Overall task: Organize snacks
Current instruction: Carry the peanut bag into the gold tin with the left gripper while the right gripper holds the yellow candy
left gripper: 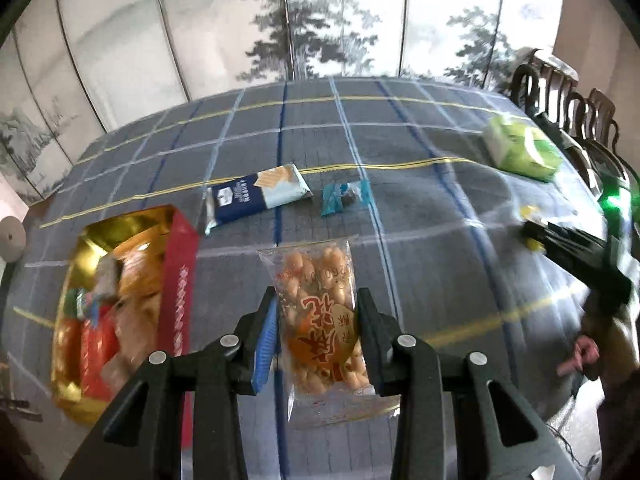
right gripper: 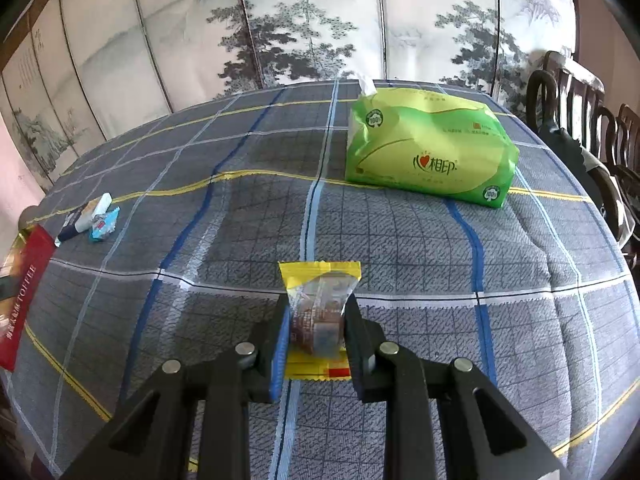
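My left gripper (left gripper: 317, 300) is shut on a clear bag of pale peanut-like snacks with an orange label (left gripper: 320, 332), held above the checked tablecloth (left gripper: 420, 208). To its left lies an open box with a red wall (left gripper: 180, 280) and gold lining, with several snacks inside. A dark-blue cracker packet (left gripper: 256, 196) and a small teal sweet (left gripper: 346, 198) lie further back. My right gripper (right gripper: 318, 308) is shut on a yellow-ended packet with a brown snack (right gripper: 320, 276), low over the cloth. In the right wrist view the cracker packet (right gripper: 86, 214), the teal sweet (right gripper: 105, 225) and the red box (right gripper: 20, 296) sit at far left.
A green tissue pack (right gripper: 428, 152) lies at the back right of the table. Dark wooden chairs (right gripper: 580, 100) stand along the right edge. A painted folding screen (right gripper: 320, 20) stands behind the table. A person's hand (left gripper: 580, 354) shows at the right of the left wrist view.
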`<state>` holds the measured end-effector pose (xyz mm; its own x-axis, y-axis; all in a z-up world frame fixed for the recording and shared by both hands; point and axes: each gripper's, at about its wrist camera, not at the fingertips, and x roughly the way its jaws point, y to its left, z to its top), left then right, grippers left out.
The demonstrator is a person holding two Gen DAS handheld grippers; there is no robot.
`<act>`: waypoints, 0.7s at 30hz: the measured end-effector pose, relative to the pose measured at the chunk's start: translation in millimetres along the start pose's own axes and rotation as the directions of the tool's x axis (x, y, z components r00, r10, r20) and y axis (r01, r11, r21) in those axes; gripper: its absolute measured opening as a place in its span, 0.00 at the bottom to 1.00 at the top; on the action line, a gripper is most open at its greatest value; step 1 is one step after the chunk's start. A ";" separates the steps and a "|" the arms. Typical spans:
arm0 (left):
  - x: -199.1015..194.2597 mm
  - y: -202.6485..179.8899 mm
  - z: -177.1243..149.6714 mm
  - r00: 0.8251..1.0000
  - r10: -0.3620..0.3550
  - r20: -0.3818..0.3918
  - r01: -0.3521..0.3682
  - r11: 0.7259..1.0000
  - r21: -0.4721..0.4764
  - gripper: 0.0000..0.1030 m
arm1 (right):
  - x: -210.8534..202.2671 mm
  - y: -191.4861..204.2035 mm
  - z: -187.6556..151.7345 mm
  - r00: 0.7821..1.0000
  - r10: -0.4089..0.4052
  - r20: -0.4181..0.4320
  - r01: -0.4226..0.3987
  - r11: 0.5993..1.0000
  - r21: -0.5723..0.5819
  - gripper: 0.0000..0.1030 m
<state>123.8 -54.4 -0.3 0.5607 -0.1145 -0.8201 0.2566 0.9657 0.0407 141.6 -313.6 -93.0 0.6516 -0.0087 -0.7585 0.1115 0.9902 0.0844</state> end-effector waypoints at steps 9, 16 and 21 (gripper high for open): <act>-60.7 12.4 -38.3 0.999 0.007 0.047 -0.006 1.000 -0.017 0.33 | 0.5 6.5 0.2 0.999 -0.047 -0.005 0.047 0.998 -0.036 0.24; -79.3 30.7 -52.4 0.997 0.028 0.070 -0.025 0.999 -0.043 0.33 | 0.2 6.6 0.0 0.998 -0.056 -0.005 0.056 0.998 -0.042 0.24; -84.9 47.7 -60.5 0.996 0.056 0.074 -0.050 0.996 -0.070 0.33 | 0.2 7.2 -0.1 0.998 -0.058 -0.005 0.058 0.997 -0.043 0.24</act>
<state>40.8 15.6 36.8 0.6308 -0.0776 -0.7721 0.1720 0.9842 0.0416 142.5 -306.5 -92.6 0.6401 -0.0655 -0.7655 0.1168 0.9931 0.0127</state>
